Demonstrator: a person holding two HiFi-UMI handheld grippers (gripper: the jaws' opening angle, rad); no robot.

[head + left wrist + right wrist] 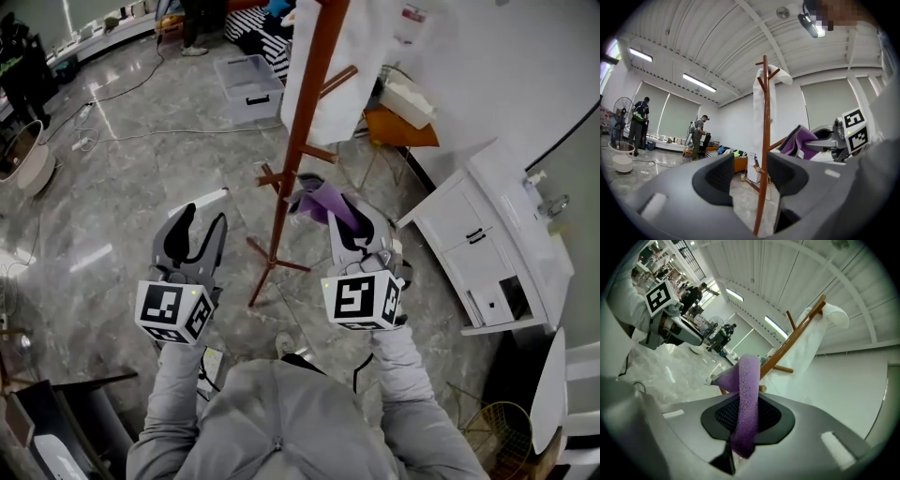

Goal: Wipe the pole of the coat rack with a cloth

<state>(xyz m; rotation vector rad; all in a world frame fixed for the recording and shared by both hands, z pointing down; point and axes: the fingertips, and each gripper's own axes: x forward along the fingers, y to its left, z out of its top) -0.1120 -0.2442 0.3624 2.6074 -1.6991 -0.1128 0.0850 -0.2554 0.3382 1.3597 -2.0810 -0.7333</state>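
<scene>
The purple cloth (pixel 745 399) is sitting pinched between the closed jaws of the right gripper (pixel 349 217), mid-frame in the head view, just right of the coat rack pole (pixel 302 131). The left gripper (pixel 749 177) is holding its jaws apart, with the pole showing beyond the gap.

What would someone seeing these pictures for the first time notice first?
Most likely the tall reddish-brown coat-rack pole rising through the middle of the head view, with a white garment draped over its top. Next comes the bright purple cloth pinched in the right tongs, just right of the pole's lower part. The left tongs hang open and empty on its other side.
</scene>
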